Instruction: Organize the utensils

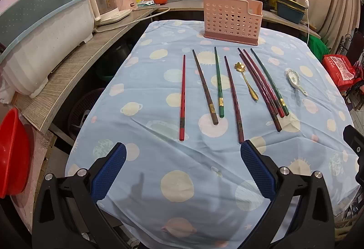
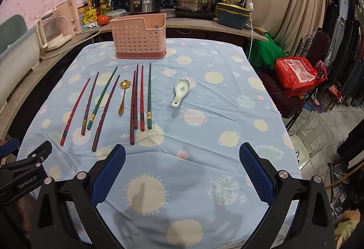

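Tablecloth [image 1: 141,80]: chopsticks [image 1: 206,87] beyond open left gripper [image 1: 183,153].

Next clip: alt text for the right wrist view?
Eight chopsticks, a gold flower-shaped spoon and a ceramic soup spoon lie on a blue planet-print tablecloth before an empty pink utensil holder; the right claw hovers open, holding nothing.

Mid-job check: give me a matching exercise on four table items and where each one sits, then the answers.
Things:
1. pink utensil holder
2. gold spoon
3. ceramic spoon
4. red chopstick

Places:
A. alone, off to the right of the chopsticks
B. leftmost in the row
C. upright at the far end of the tablecloth
D. lying between the two groups of chopsticks

Pairs: 1-C, 2-D, 3-A, 4-B
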A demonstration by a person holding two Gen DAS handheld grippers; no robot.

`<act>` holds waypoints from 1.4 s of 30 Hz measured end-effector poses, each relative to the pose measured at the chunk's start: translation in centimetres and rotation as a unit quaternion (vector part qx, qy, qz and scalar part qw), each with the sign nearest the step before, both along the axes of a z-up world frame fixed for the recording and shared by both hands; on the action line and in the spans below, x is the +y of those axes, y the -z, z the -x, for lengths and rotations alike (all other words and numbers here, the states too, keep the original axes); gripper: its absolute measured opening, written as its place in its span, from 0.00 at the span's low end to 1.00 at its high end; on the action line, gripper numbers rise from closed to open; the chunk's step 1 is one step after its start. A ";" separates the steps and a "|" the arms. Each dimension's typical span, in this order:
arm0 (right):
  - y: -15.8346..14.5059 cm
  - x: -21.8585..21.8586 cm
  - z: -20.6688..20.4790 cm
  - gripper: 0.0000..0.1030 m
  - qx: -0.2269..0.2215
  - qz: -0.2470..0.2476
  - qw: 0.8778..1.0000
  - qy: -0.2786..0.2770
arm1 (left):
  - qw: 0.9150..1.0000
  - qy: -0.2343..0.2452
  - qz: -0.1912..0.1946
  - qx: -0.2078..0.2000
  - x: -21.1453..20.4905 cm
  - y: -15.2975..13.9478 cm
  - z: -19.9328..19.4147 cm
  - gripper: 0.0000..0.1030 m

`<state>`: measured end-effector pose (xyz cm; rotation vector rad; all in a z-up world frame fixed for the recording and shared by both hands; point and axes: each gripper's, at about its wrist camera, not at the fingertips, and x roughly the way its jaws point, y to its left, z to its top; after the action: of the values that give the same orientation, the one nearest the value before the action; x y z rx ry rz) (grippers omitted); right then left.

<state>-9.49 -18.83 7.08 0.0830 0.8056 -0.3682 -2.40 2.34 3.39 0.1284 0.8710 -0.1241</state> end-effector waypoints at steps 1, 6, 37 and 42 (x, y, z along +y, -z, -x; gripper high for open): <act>0.0 0.0 0.0 0.93 0.000 0.000 1.000 0.000 | 1.000 0.000 0.000 0.000 0.0 0.0 0.0 0.93; -0.2 0.2 0.0 0.93 0.000 0.004 1.000 0.000 | 1.000 0.001 -0.001 0.001 0.1 -0.1 -0.1 0.93; -0.4 0.8 0.0 0.93 0.000 0.006 1.000 -0.003 | 1.000 0.000 0.001 0.001 1.1 -0.4 -0.1 0.93; -0.4 0.8 0.0 0.93 0.000 0.006 1.000 -0.002 | 1.000 0.000 0.001 0.001 1.1 -0.4 -0.1 0.93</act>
<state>-9.47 -18.06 7.51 0.0697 0.8032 -0.3687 -2.27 3.40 3.77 0.1268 0.8731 -0.1255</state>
